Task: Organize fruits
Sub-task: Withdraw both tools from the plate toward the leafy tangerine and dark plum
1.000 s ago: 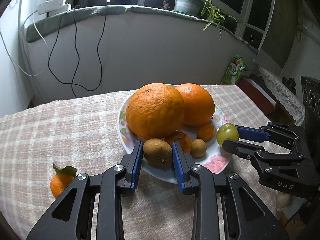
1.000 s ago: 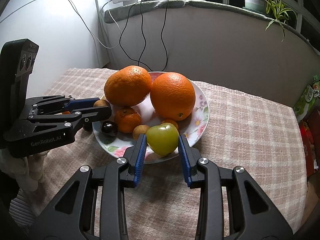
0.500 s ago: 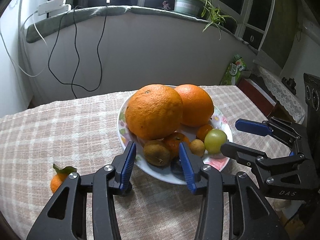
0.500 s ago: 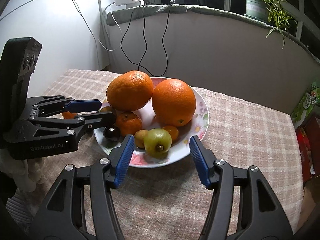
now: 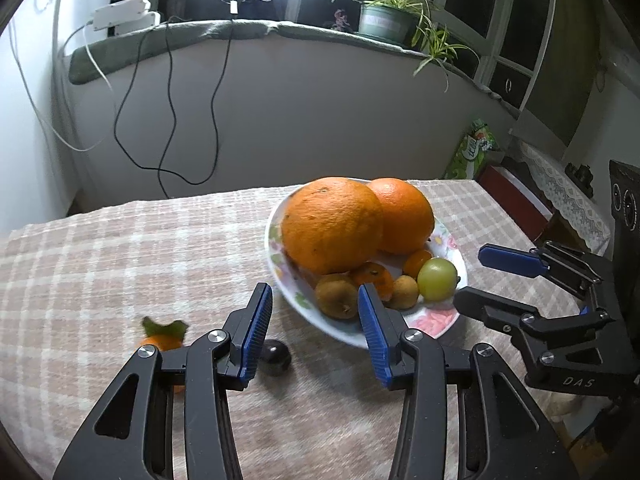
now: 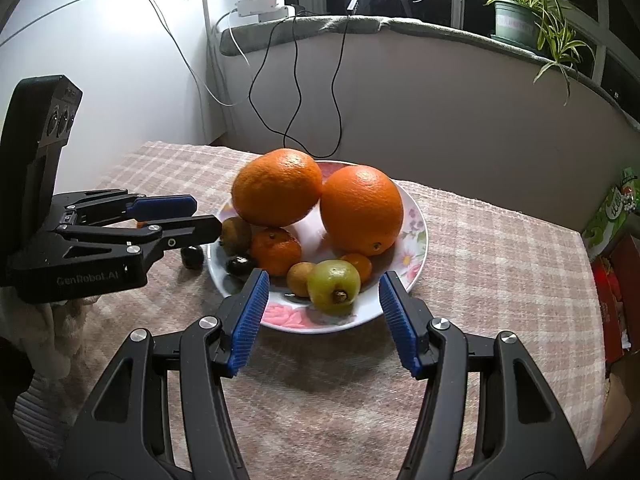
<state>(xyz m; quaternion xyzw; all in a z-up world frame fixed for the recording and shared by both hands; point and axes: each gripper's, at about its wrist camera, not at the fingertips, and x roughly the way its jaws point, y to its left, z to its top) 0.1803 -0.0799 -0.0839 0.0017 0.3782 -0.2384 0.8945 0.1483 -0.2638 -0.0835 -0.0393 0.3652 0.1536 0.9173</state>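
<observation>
A flowered white plate [image 5: 434, 322] [image 6: 416, 216] holds two big oranges [image 5: 332, 224] [image 6: 360, 210], a brown kiwi [image 5: 336, 295], a small tangerine [image 6: 276, 250], a green fruit [image 5: 437, 279] [image 6: 334, 282] and small round fruits. My left gripper [image 5: 314, 294] is open and empty, just in front of the plate's near rim. My right gripper [image 6: 320, 280] is open and empty, with the green fruit lying on the plate beyond its fingertips. A dark plum [image 5: 275, 357] [image 6: 192, 257] and a leafy tangerine [image 5: 162, 340] lie on the cloth left of the plate.
A checked tablecloth [image 5: 120, 264] covers the table. A white wall with hanging black cables [image 5: 172, 112] stands behind it. A potted plant [image 5: 384, 20] sits on the ledge. A green packet [image 5: 474, 152] and red boxes lie off the table's right side.
Both grippers opened, let go of the kiwi and the green fruit on the plate, and drew back. The left view now shows a dark plum on the cloth.
</observation>
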